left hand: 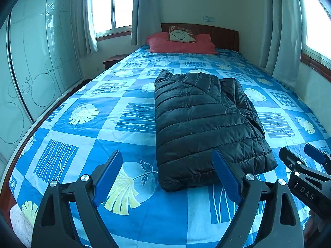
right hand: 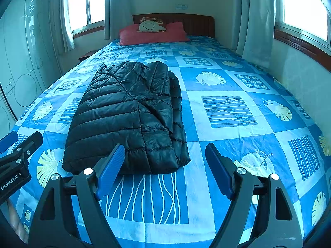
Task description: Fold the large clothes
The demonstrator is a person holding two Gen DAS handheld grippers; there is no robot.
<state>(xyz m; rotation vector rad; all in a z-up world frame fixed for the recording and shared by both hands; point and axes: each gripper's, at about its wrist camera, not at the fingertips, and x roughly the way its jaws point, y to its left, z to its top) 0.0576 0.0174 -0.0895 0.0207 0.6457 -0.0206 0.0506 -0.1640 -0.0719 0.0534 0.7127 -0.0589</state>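
A bed point(left hand: 86, 144) with a blue patchwork cover fills the room. On its middle, toward the near end, lies a black quilted puffer jacket point(left hand: 202, 119), already folded into a long bundle. It looks light, soft and puffy, with a slick shell likely to slip and spring open; the stitched near hem seems the firmest hold. The left gripper point(left hand: 173, 177) and right gripper point(right hand: 165, 169) hover just short of it, fingers apart, empty.

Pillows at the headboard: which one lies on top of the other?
The small cream printed pillow lies on top, leaning against the wooden headboard. The wide red pillow lies flat beneath it on the blue bedspread, beyond the folded black jacket.
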